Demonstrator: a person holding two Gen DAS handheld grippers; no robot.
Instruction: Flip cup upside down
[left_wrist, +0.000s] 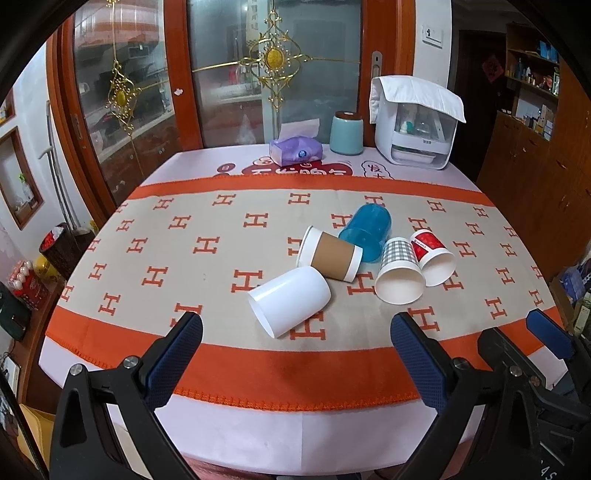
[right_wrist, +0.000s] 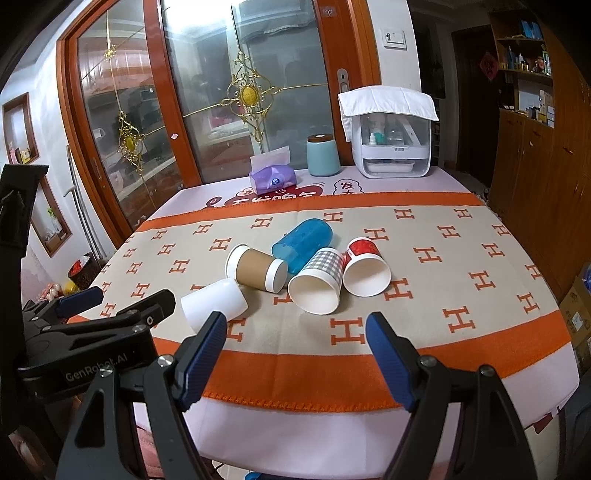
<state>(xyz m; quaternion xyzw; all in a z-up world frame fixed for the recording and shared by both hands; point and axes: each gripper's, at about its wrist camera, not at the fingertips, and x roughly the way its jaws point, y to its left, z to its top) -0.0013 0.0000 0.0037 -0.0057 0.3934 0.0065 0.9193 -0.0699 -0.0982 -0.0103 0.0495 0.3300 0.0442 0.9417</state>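
Observation:
Several cups lie on their sides in a cluster on the cloth: a white plastic cup (left_wrist: 290, 300) (right_wrist: 216, 301) nearest, a brown-sleeved paper cup (left_wrist: 330, 258) (right_wrist: 256, 269), a blue translucent cup (left_wrist: 365, 232) (right_wrist: 303, 245), a grey checked cup (left_wrist: 399, 275) (right_wrist: 317, 282) and a red-printed cup (left_wrist: 434, 258) (right_wrist: 364, 267). My left gripper (left_wrist: 295, 321) is open and empty, just short of the white cup. My right gripper (right_wrist: 297, 321) is open and empty, in front of the checked cup. The right gripper also shows in the left wrist view (left_wrist: 517, 328), the left one in the right wrist view (right_wrist: 125, 295).
The table (left_wrist: 258, 435) carries an orange and beige H-patterned cloth (left_wrist: 221, 236). At the back stand a purple tissue pack (left_wrist: 295, 149), a teal canister (left_wrist: 346, 133) and a white appliance under a cloth (left_wrist: 415, 125). Glass sliding doors are behind; wooden cabinets are at the right.

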